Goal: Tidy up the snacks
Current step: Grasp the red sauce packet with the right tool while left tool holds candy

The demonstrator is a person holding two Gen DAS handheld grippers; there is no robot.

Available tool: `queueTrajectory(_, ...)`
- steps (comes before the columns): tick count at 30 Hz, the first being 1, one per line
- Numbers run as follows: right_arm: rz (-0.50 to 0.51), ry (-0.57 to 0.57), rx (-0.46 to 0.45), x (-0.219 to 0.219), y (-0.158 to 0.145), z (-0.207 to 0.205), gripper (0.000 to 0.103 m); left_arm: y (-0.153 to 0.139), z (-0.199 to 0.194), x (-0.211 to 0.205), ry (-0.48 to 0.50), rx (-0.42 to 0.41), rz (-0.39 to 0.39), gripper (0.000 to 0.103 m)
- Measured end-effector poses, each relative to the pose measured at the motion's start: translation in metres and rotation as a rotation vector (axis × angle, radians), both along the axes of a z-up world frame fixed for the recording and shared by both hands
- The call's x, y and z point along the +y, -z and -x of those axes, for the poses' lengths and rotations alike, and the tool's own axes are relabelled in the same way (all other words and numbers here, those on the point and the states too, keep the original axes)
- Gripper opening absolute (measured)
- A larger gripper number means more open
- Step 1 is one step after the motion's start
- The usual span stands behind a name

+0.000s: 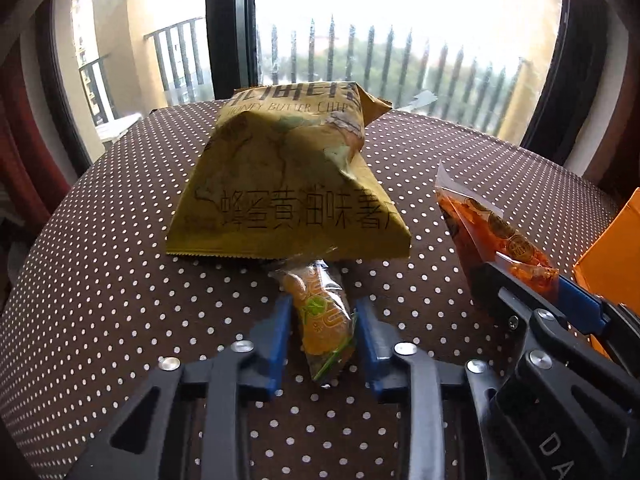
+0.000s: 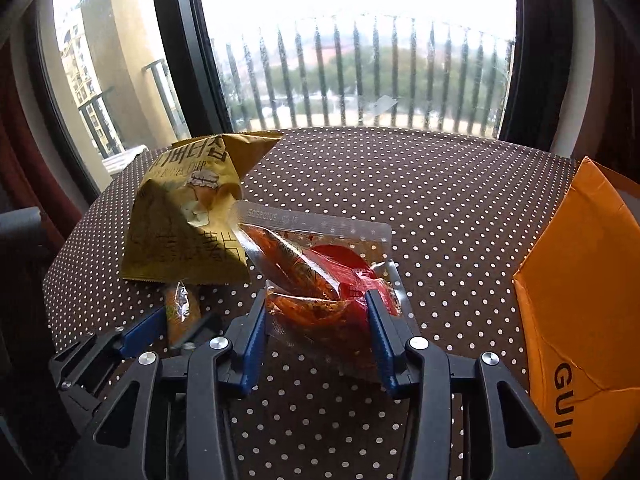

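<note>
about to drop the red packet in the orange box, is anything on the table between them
Nothing visible does. The red clear-plastic snack packet sits between the right gripper fingers, and only bare brown polka-dot tablecloth lies between it and the orange cardboard box on the right.

On my table [image 1: 100, 264] the chip bag [image 1: 280, 184] lies far and left of centre, toward the window [image 1: 400, 20]. Just nearer than it, the small snack packet [image 1: 324, 320] sits between my left gripper [image 1: 322, 332] fingers, its far end tucked at the bag's near edge. To the right, my right gripper [image 2: 316, 320] grips the sauce pouch [image 2: 316, 264]. The cardboard box [image 2: 580, 300] stands at the far right edge.
</note>
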State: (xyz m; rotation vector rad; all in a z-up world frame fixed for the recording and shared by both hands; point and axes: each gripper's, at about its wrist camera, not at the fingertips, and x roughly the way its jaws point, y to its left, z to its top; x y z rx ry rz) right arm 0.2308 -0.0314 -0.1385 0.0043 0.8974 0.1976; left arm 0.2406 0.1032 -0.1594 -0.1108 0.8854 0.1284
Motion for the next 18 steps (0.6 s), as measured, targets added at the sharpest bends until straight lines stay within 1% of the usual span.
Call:
queueTrajectory(6,-0.001,-0.002,0.002,-0.002,-0.004,0.007,0.048,-0.001,0.017,-0.004,0.013,-0.010,0.009,0.026)
queueTrajectory(11,-0.009,-0.008,0.009,-0.003,-0.007,0.016,0.048,-0.010,0.035,-0.009,0.034,-0.043,-0.011,0.026)
queueTrajectory(18,-0.037,-0.014,0.021,-0.007,-0.014,0.033,0.048,-0.019,0.060,-0.014,0.039,-0.064,-0.003,0.026)
